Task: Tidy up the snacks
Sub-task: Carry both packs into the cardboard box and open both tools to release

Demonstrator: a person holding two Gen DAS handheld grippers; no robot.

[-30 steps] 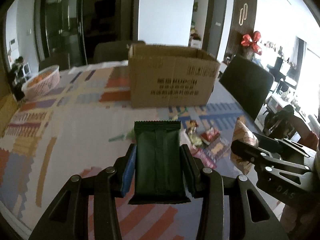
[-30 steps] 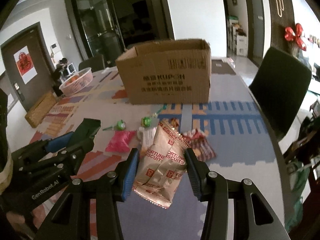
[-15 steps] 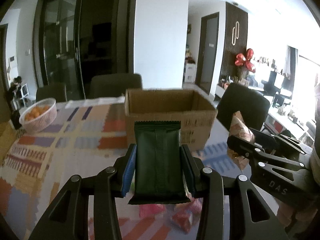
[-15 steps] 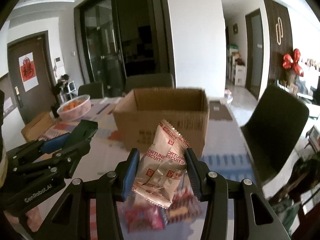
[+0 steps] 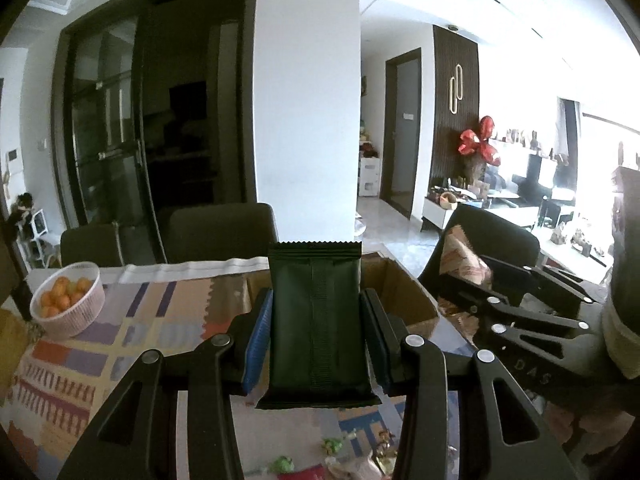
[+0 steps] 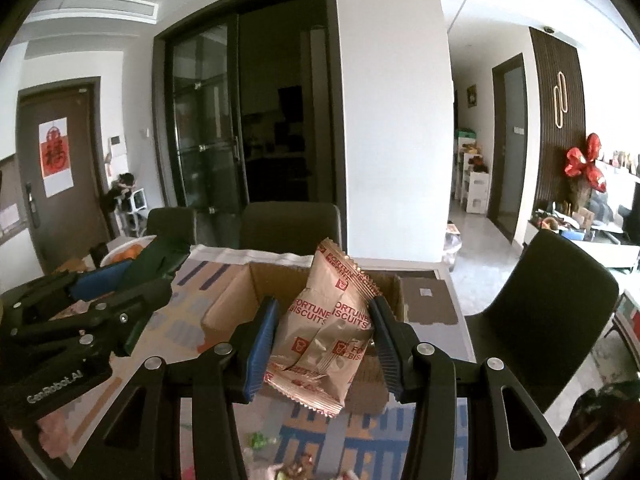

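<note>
Left to right: at about 9 o'clock in the left wrist view there's a basket (image 5: 68, 304) of oranges sitting on the patterned counter (image 5: 80, 360), well away from the action. Dead centre, the left tongs (image 5: 316, 344) are clamped on a green pack (image 5: 316, 320), standing upright between the blue pads, its crimped top edge poking out at 12 o'clock. Right behind it is the open box (image 5: 400, 296). Over at 3 o'clock the right tongs (image 5: 464, 276) show up from the side, gripping their own snack.

In the right wrist view, the right tongs (image 6: 324, 332) are squeezed on a biscuit bag (image 6: 328, 328), which leans a bit with its top corner toward 12. The box (image 6: 248, 304) opening sits just beyond it, and the left tongs (image 6: 132, 276) hover at 9 o'clock with the green pack (image 6: 160, 256) pointing the same way.

My read: both snacks are on their way to the box. To do it well, I'd get each pack fully over the opening before letting go, clear of the near wall, and drop one at a time so the tongs don't bump. The biscuit bag is crinkly and held crooked, so it may tumble; release it low. Loose sweets (image 6: 256, 440) at 6 o'clock still need picking up.
</note>
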